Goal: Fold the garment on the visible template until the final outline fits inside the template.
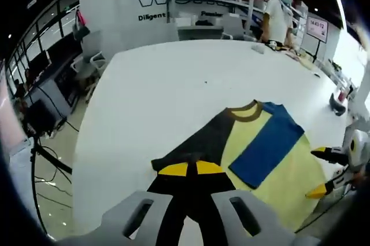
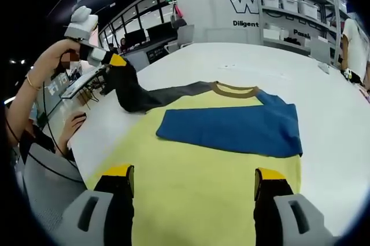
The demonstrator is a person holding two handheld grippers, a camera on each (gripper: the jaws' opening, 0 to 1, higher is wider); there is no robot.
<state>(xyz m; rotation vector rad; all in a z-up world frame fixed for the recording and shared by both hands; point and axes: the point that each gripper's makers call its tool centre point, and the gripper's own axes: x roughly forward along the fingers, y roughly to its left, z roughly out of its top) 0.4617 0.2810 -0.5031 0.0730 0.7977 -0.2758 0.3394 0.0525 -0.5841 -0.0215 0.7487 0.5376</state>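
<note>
Left gripper [image 1: 191,169] pinching dark sleeve [image 1: 196,142], right gripper [image 2: 193,179] spread above shirt [image 2: 191,182]

We see a wide white table [image 1: 173,90] carrying a yellow shirt [image 2: 191,194] near its near edge, collar [image 2: 234,90] toward the far edge. Its blue sleeve [image 2: 231,127] lies folded across the yellow body (flat, touching it). A few small items [image 1: 263,48] sit by the far corner, too small to tell.
</note>
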